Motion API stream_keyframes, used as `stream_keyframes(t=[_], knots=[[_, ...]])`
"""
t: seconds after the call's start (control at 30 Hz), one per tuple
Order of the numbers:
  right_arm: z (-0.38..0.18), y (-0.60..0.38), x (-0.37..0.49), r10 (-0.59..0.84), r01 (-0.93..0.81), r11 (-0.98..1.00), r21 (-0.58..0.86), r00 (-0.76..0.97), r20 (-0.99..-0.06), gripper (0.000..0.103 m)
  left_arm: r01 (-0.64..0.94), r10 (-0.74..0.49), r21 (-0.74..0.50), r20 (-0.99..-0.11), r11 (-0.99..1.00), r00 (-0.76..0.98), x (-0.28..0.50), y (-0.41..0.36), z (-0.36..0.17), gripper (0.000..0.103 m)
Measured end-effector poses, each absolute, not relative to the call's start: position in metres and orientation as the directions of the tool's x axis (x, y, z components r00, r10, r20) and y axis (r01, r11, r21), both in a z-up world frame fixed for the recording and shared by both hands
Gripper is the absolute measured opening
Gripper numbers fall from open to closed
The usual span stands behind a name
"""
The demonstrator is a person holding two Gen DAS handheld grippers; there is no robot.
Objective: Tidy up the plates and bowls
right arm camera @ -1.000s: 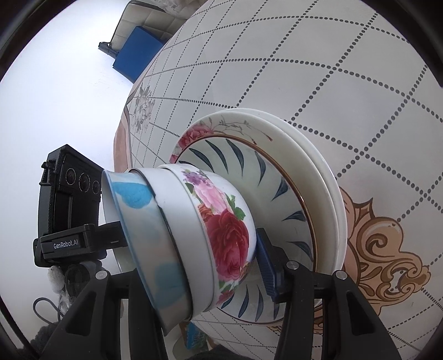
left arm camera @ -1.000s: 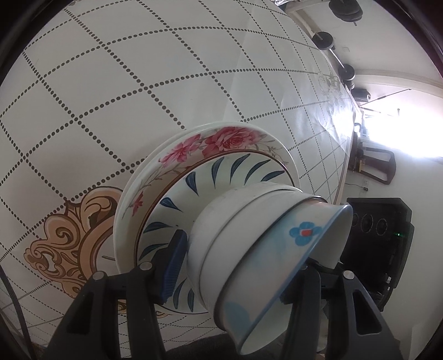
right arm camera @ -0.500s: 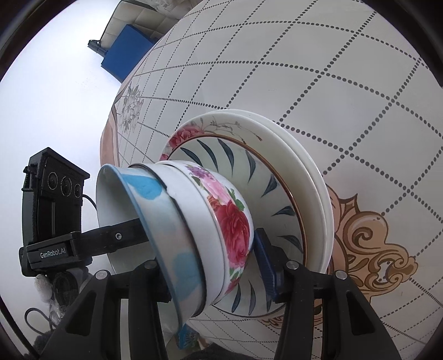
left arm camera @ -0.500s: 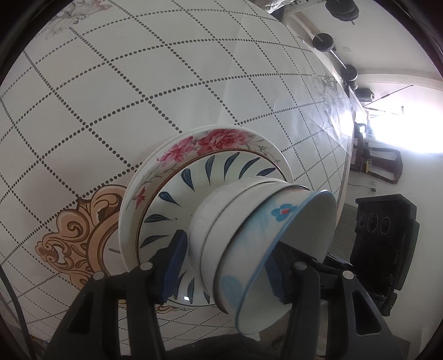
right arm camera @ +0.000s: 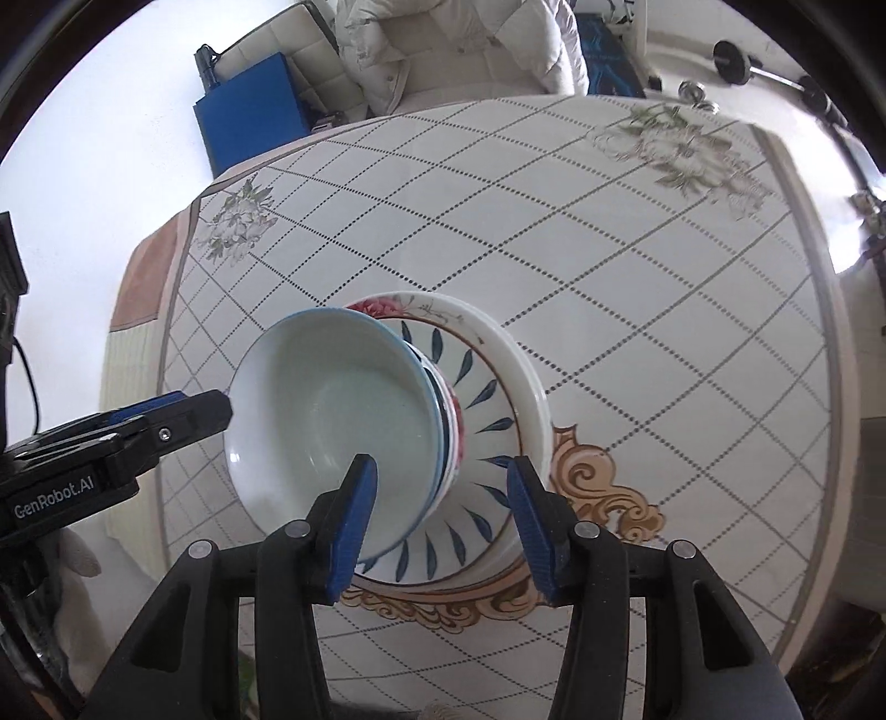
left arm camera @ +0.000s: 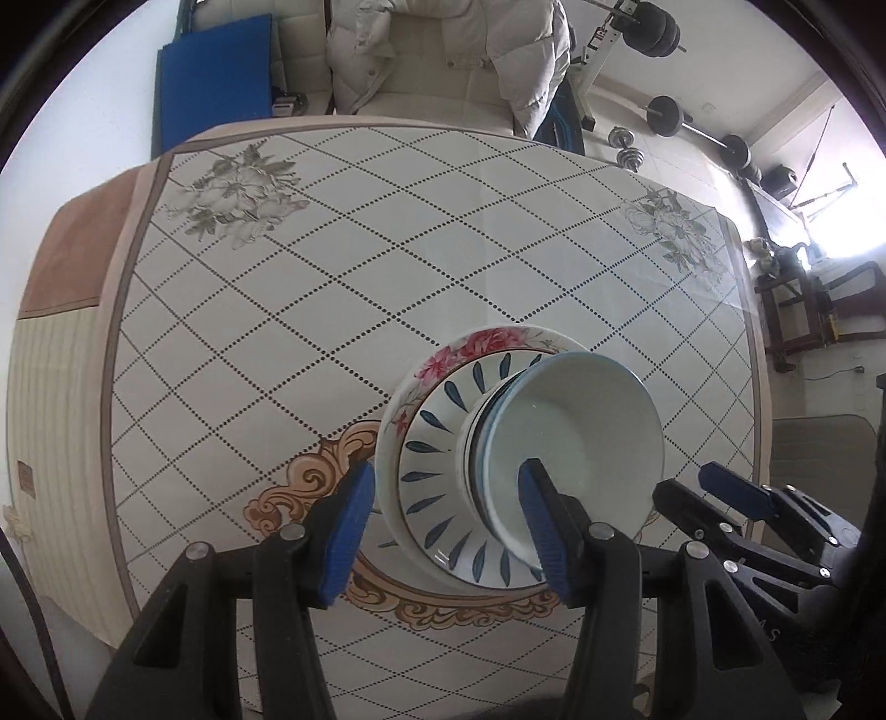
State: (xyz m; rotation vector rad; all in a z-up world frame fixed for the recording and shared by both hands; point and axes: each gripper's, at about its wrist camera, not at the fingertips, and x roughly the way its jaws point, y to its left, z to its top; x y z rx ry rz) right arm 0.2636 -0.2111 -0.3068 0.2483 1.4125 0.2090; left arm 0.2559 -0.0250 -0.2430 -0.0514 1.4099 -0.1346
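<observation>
Your left tool (left arm camera: 443, 518) hangs above the counter (left arm camera: 343, 288) pointing almost straight down, its blue pads apart with nothing pressed between them. Your right tool (right arm camera: 443, 512) does the same, jaws parted and empty. Each tool shows at the edge of the other's view, so the two sit side by side over the near part of the counter.

Below them stands one pile. At the bottom are the stacked plates (left arm camera: 482, 346): a white one with pink roses on its rim, and on it a plate with dark blue leaf strokes (right arm camera: 487, 393). On those sit the nested bowls (right arm camera: 338, 415), the top one pale inside with a blue rim, with a rose-painted bowl's side showing beneath it in the right wrist view. The pile rests on the near middle of the counter, over the tan scroll ornament (right arm camera: 603, 493) printed on the cloth.

Beyond the far edge a pale padded coat (left arm camera: 443, 50) lies on a sofa, with a blue mat (left arm camera: 213, 94) to its left and barbell weights (left arm camera: 670, 113) to the right.
</observation>
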Motion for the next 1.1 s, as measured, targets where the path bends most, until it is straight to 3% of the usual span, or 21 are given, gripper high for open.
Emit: stream_keyframes(t=[0.27,0.43,0.53,0.6,0.67,0.7,0.83,0.93,1.1], knots=[[-0.272,-0.209,0.228,0.115,0.012,0.993,0.120,0.197,-0.974,0.054,0.044,0.010,0.022,-0.967,0.999,0.256,0.222,-0.021,-0.216,0.052],[-0.247,-0.210,0.203,0.072,0.016,0.997,0.078,0.237,-0.969,0.055,0.039,0.027,0.042,-0.947,0.998,0.321,0.205,-0.021,-0.194,0.053],[-0.228,-0.211,0.191,0.072,0.026,0.996,0.082,0.272,-0.960,0.066,0.043,0.033,0.053,-0.930,0.998,0.366,0.194,-0.023,-0.182,0.053],[-0.216,-0.212,0.184,0.079,0.028,0.995,0.091,0.295,-0.952,0.084,0.043,0.026,0.046,-0.922,0.998,0.385,0.189,-0.022,-0.175,0.061],[-0.205,-0.212,0.178,0.094,0.030,0.994,0.109,0.319,-0.943,0.095,0.048,0.017,0.040,-0.917,0.998,0.399,0.184,-0.022,-0.169,0.081],[-0.200,-0.212,0.175,0.095,0.028,0.994,0.109,0.327,-0.940,0.099,0.054,0.011,0.035,-0.915,0.998,0.403,0.182,-0.022,-0.167,0.085],[-0.185,-0.209,0.164,0.085,0.038,0.994,0.105,0.355,-0.931,0.099,0.043,0.016,0.040,-0.891,0.998,0.453,0.171,-0.020,-0.151,0.087],[-0.174,-0.207,0.155,0.054,0.056,0.995,0.082,0.381,-0.923,0.100,0.045,0.026,0.055,-0.870,0.997,0.492,0.163,-0.017,-0.140,0.095],[-0.155,-0.204,0.138,0.024,0.093,0.993,0.070,0.429,-0.903,0.103,0.060,0.014,0.053,-0.856,0.997,0.517,0.147,-0.014,-0.123,0.095]])
